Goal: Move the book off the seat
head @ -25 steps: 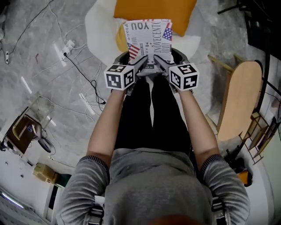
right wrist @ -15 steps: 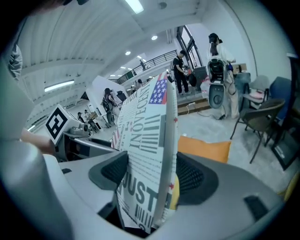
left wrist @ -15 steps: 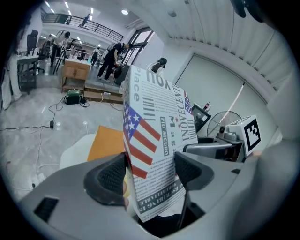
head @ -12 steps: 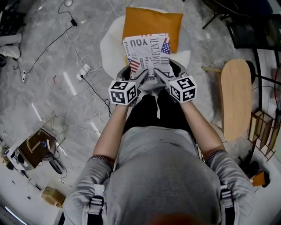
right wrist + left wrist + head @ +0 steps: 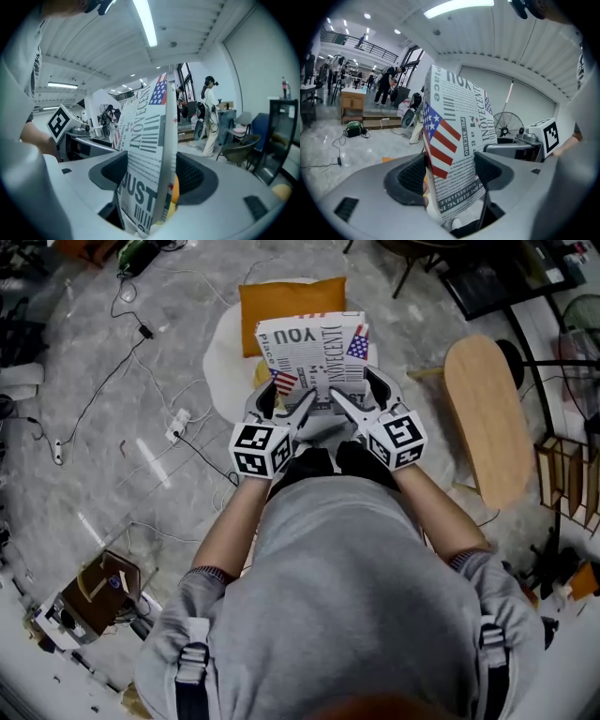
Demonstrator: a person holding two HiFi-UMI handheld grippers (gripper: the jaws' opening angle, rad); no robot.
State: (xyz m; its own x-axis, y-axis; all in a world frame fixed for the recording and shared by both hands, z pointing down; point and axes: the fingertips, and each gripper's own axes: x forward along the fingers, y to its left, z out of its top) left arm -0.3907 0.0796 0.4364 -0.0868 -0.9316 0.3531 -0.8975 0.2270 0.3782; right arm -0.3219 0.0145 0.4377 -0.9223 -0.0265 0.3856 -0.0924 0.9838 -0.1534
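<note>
Cables [image 5: 143, 332] trail over the grey marbled floor [image 5: 159, 493], well out to the left of my left gripper [image 5: 286, 399]. That gripper is clamped on the near left part of the book [image 5: 314, 348], a thick volume covered in newspaper print with a stars-and-stripes flag. In the left gripper view the book [image 5: 457, 140] stands upright between the two dark pads, and both press on it.

Beyond both grippers, past and beneath the book's far end, are a round white seat [image 5: 220, 362] and an orange cushion [image 5: 286, 301]. I cannot tell whether the book touches them.

My right gripper [image 5: 361, 395], just beside the left one, grips the book's near right part with its jaws spread wide by the thickness. In the right gripper view the book [image 5: 147, 164] fills the gap between the pads.

Well to the right of that gripper stands an oval wooden board [image 5: 483, 418].
</note>
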